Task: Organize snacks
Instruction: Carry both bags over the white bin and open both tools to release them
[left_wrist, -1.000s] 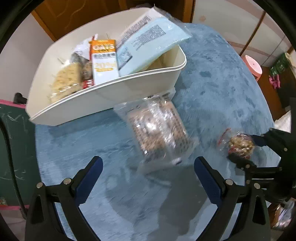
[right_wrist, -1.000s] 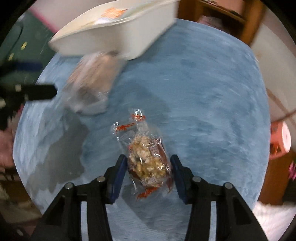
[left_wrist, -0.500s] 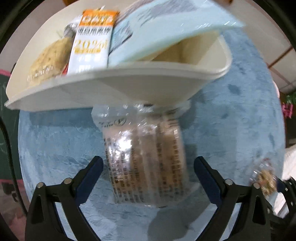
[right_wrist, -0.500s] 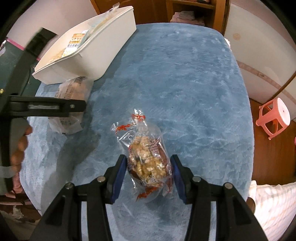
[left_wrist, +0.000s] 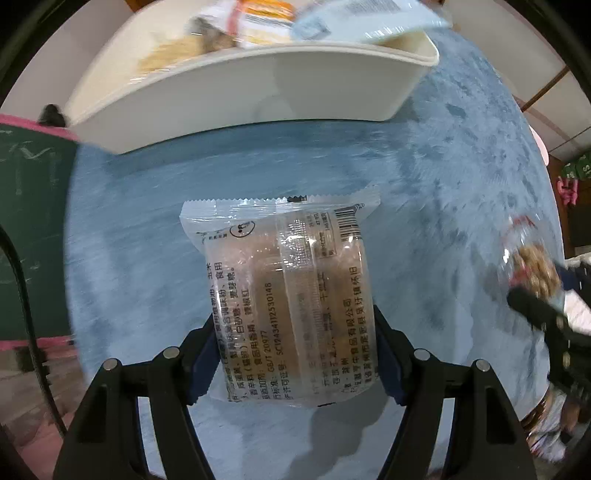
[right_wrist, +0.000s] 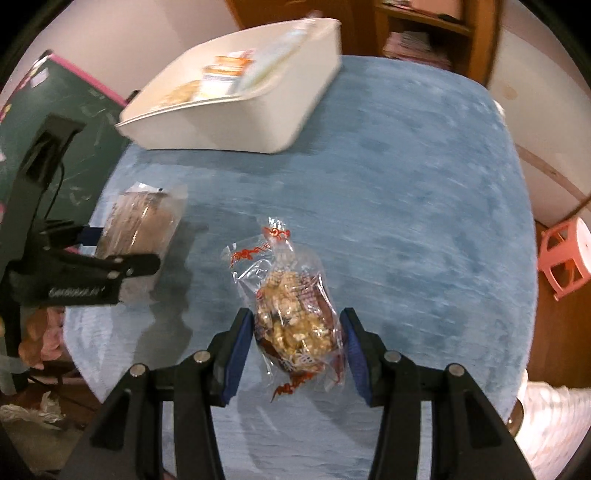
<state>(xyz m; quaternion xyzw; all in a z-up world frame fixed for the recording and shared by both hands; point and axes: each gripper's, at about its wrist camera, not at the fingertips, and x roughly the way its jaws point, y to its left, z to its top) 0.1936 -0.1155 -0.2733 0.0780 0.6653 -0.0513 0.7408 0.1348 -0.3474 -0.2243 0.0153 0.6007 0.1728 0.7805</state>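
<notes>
My left gripper (left_wrist: 293, 354) is shut on a clear packet of brown cakes (left_wrist: 288, 291) and holds it above the blue table; it also shows in the right wrist view (right_wrist: 136, 225). My right gripper (right_wrist: 297, 352) is shut on a clear bag of nutty snack with red print (right_wrist: 291, 321), seen at the right edge of the left wrist view (left_wrist: 532, 273). The white bin (left_wrist: 258, 92) stands beyond, with an orange carton (left_wrist: 266, 14), a pale blue packet (left_wrist: 369, 18) and other snacks in it.
The table is covered with a blue cloth (right_wrist: 406, 184). A green chalkboard (right_wrist: 74, 110) stands to the left of it. A pink stool (right_wrist: 565, 254) is on the floor to the right. Wooden shelves (right_wrist: 424, 33) are behind the table.
My left gripper has closed on the cake packet and lifted it back from the bin. My right gripper still holds the nutty snack bag, raised slightly.
</notes>
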